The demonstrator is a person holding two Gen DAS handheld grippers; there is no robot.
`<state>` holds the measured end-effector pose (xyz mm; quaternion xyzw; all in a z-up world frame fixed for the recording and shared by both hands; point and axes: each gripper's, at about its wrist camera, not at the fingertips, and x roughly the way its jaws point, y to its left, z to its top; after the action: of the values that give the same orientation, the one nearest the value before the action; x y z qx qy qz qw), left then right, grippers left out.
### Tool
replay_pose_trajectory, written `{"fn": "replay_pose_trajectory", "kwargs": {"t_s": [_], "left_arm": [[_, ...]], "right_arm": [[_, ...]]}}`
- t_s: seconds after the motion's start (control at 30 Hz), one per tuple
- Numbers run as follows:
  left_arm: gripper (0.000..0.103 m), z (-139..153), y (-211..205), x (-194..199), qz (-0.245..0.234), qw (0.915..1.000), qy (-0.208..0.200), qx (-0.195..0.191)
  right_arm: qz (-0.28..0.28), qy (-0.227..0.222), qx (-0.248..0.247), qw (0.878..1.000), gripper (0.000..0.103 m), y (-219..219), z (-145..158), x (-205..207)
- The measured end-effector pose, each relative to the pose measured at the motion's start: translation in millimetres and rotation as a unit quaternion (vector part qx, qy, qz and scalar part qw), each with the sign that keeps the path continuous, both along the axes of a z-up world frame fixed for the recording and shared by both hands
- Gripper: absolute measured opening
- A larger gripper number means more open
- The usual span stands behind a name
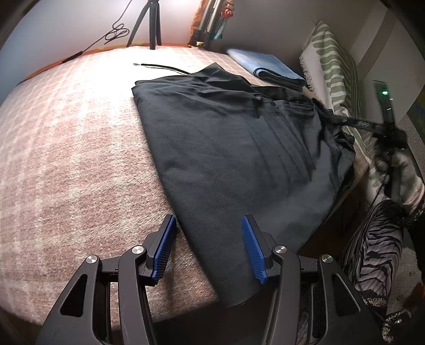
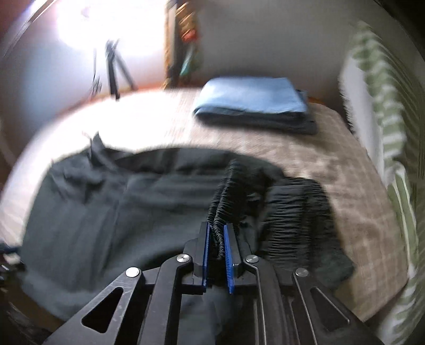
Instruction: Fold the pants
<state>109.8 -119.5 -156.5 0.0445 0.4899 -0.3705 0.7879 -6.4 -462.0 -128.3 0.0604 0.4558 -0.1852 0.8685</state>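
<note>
Dark pants (image 1: 225, 138) lie folded lengthwise on a pink checked bedspread (image 1: 66, 146). My left gripper (image 1: 208, 219) is open above their near edge; the cloth runs under the gap between its blue pads (image 1: 252, 246) and neither pad presses it. In the right wrist view the pants (image 2: 119, 199) spread to the left. There my right gripper (image 2: 217, 225) is shut on the gathered elastic waistband (image 2: 228, 191), which rises bunched between its fingers. That view is motion-blurred. In the left wrist view the waistband end (image 1: 353, 122) is drawn up toward the right edge.
A folded blue garment (image 2: 252, 100) lies at the back of the bed, also in the left wrist view (image 1: 265, 69). A green-and-white patterned pillow (image 1: 334, 66) lines the right side. A tripod (image 1: 151, 24) stands behind the bed, and a thin black cord (image 1: 159, 66) lies past the pants.
</note>
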Motion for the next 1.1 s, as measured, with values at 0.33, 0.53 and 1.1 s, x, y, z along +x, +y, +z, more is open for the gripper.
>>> {"fn": "replay_pose_trajectory", "kwargs": {"t_s": [0.33, 0.53, 1.1], "left_arm": [[0.050, 3, 2, -1, 0.005, 0.9999, 0.009, -0.004], [0.050, 12, 8, -4, 0.016, 0.9997, 0.005, -0.016], [0.050, 0, 12, 8, 0.051, 0.9946, 0.062, -0.065]], "right_arm": [[-0.113, 0.016, 0.017, 0.993, 0.021, -79, 2, -46], [-0.073, -0.026, 0.005, 0.997, 0.049, -50, 39, -46], [0.224, 0.031, 0.111, 0.968, 0.066, 183, 22, 133]]}}
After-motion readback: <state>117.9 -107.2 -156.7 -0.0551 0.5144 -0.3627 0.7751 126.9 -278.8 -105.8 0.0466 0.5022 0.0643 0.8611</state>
